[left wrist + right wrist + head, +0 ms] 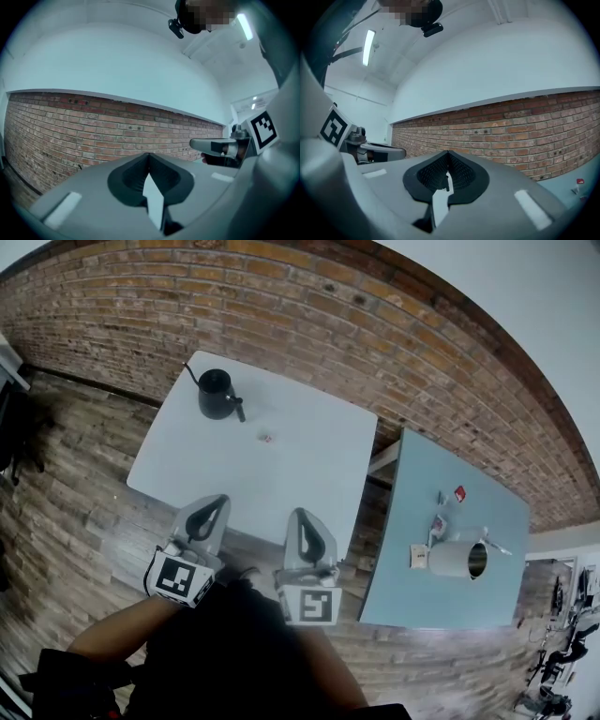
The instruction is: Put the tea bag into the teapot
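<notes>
A black teapot (215,395) with a thin spout stands at the far left of the white table (309,484). A small tea bag (265,438) lies on the tabletop to its right, apart from it. Both grippers hover over the table's near edge, well short of the tea bag. My left gripper (219,500) has its jaws together with nothing between them, and so does my right gripper (299,516). In the left gripper view the left gripper (149,157) points up at the brick wall; the right gripper (448,155) does the same in its own view. Neither gripper view shows the teapot or the tea bag.
A second, blue-grey table (441,521) stands to the right across a narrow gap. It carries a lying pale cylinder (457,560) and several small items, one of them red (459,492). A brick wall (309,315) runs behind both tables. Wooden floor lies to the left.
</notes>
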